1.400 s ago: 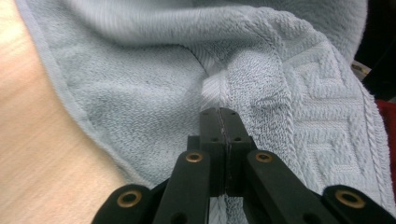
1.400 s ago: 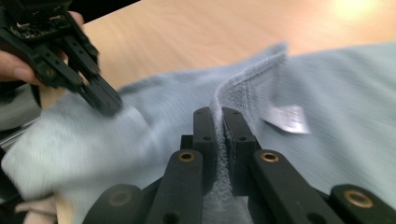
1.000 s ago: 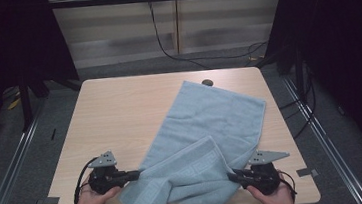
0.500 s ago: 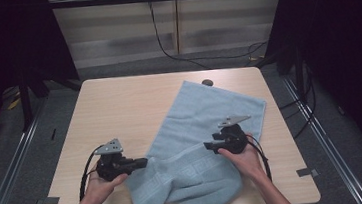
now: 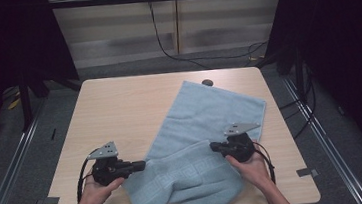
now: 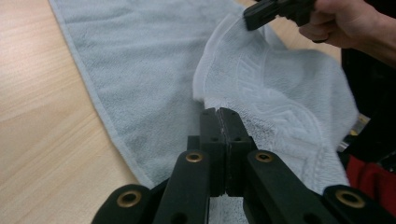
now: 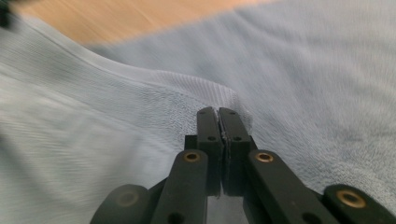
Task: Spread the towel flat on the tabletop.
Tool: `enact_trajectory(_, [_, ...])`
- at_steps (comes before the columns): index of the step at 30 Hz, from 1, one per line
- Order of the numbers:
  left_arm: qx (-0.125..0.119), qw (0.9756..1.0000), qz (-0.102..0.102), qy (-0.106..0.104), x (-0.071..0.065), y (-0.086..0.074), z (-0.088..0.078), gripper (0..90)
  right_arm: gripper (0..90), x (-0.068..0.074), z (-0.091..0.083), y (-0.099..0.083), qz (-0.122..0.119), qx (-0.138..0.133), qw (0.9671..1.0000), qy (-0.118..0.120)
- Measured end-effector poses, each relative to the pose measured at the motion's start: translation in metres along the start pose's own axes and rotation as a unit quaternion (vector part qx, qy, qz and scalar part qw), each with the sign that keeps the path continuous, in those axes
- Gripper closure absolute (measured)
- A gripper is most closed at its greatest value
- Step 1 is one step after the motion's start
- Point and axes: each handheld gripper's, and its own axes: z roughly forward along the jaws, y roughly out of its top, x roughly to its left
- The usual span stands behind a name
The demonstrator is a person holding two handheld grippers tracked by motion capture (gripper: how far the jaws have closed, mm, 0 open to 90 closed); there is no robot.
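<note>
Towel [image 5: 211, 124], pale blue, is the largest thing on the table [image 5: 119, 108]. Its long axis runs on a slant, from the near edge between the two hands up and away to the far right corner, which points toward a small dark disc [image 5: 207, 83] in the tabletop. The far half lies flat; the near half is folded back over itself, so a doubled flap with a woven border band lies between the two grippers.

Left gripper [image 5: 142, 164] lies level near the table's front, pointing right at the flap's left edge. Its jaws are fully closed; in its own view [image 6: 219, 112] the pads meet with no gap, the tips sit against the towel's edge, and whether any cloth is pinched between them cannot be told. The towel spreads ahead of it and to its right, bare wood to its left.

Right gripper [image 5: 213, 146] points left over the flap's upper right corner. Its jaws have just been closing and now stand shut. In its own view [image 7: 218, 112] the pads are pressed together right at a raised fold of terry cloth, and a pinch on that fold cannot be confirmed. From the left gripper's camera, its tip [image 6: 250, 19] rests at the flap's lifted corner.
</note>
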Motion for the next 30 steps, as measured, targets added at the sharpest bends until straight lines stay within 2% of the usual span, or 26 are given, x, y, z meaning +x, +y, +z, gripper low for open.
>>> enact_trajectory(3, [-0.005, 0.9998, 0.014, -0.015, -0.016, -0.003, -0.011, 89.4, 88.9, 0.015, -0.036, -0.001, 0.001, -0.04, 0.999, 0.02])
enact_trajectory(6, [-0.004, 0.9992, 0.024, -0.032, -0.034, -0.013, -0.021, 89.4, 88.9, 0.033, -0.071, -0.015, 0.001, -0.059, 0.9976, 0.037])
enact_trajectory(7, [-0.002, 0.999, 0.026, -0.036, -0.039, -0.017, -0.023, 89.3, 88.9, 0.04, -0.08, -0.023, 0.002, -0.061, 0.9972, 0.042])
enact_trajectory(9, [0.006, 0.998, 0.027, -0.057, -0.049, -0.026, -0.026, 89.1, 88.8, 0.054, -0.096, -0.041, -0.005, -0.056, 0.9974, 0.045])
enact_trajectory(11, [0.012, 0.997, 0.026, -0.072, -0.055, -0.033, -0.026, 87.7, 88.5, 0.064, -0.108, -0.061, 0.0, -0.05, 0.9968, 0.063])
enact_trajectory(12, [0.012, 0.9965, 0.026, -0.078, -0.057, -0.035, -0.025, 86.0, 87.8, 0.067, -0.112, -0.069, 0.006, -0.045, 0.997, 0.064])
enact_trajectory(14, [0.009, 0.9955, 0.029, -0.089, -0.058, -0.034, -0.025, 78.9, 85.3, 0.068, -0.12, -0.08, 0.013, -0.042, 0.9976, 0.054])
enact_trajectory(16, [0.004, 0.9959, 0.026, -0.087, -0.052, -0.027, -0.023, 72.5, 75.4, 0.059, -0.125, -0.082, 0.027, -0.062, 0.9967, 0.045])
enact_trajectory(17, [0.006, 0.9961, 0.027, -0.084, -0.048, -0.023, -0.02, 72.6, 75.6, 0.054, -0.127, -0.08, 0.037, -0.07, 0.9961, 0.039])
enact_trajectory(18, [0.003, 0.9962, 0.027, -0.083, -0.043, -0.018, -0.017, 71.4, 74.7, 0.048, -0.127, -0.078, 0.042, -0.074, 0.9957, 0.037])
enact_trajectory(20, [-0.01, 0.9962, 0.01, -0.086, -0.029, -0.008, -0.009, 68.7, 70.6, 0.037, -0.12, -0.072, 0.046, -0.073, 0.996, 0.024])
enact_trajectory(22, [-0.003, 0.9972, 0.006, -0.075, -0.019, 0.002, 0.002, 68.1, 69.7, 0.028, -0.105, -0.065, 0.048, -0.065, 0.9962, 0.03])
enact_trajectory(23, [0.005, 0.9983, 0.013, -0.057, -0.014, 0.007, 0.009, 67.2, 68.9, 0.024, -0.095, -0.061, 0.046, -0.057, 0.9969, 0.029])
enact_trajectory(25, [0.019, 0.9989, 0.002, -0.043, 0.001, 0.013, 0.026, 67.2, 67.9, 0.017, -0.072, -0.051, 0.041, -0.032, 0.998, 0.035])
enact_trajectory(26, [0.027, 0.9992, -0.001, -0.029, 0.008, 0.014, 0.036, 67.1, 66.7, 0.014, -0.06, -0.046, 0.034, -0.021, 0.9985, 0.037])
enact_trajectory(27, [0.043, 0.9988, -0.002, -0.022, 0.014, 0.014, 0.047, 67.1, 66.6, 0.012, -0.049, -0.04, 0.028, -0.008, 0.9989, 0.036])
enact_trajectory(28, [0.062, 0.998, 0.006, -0.01, 0.018, 0.013, 0.056, 66.6, 66.4, 0.01, -0.038, -0.035, 0.023, 0.001, 0.9991, 0.036])
enact_trajectory(29, [0.073, 0.9972, 0.012, 0.009, 0.02, 0.012, 0.064, 66.6, 66.1, 0.008, -0.027, -0.03, 0.024, 0.006, 0.9989, 0.04])
enact_trajectory(30, [0.089, 0.9958, 0.016, 0.015, 0.021, 0.01, 0.071, 66.7, 66.0, 0.006, -0.017, -0.026, 0.023, 0.016, 0.9986, 0.044])
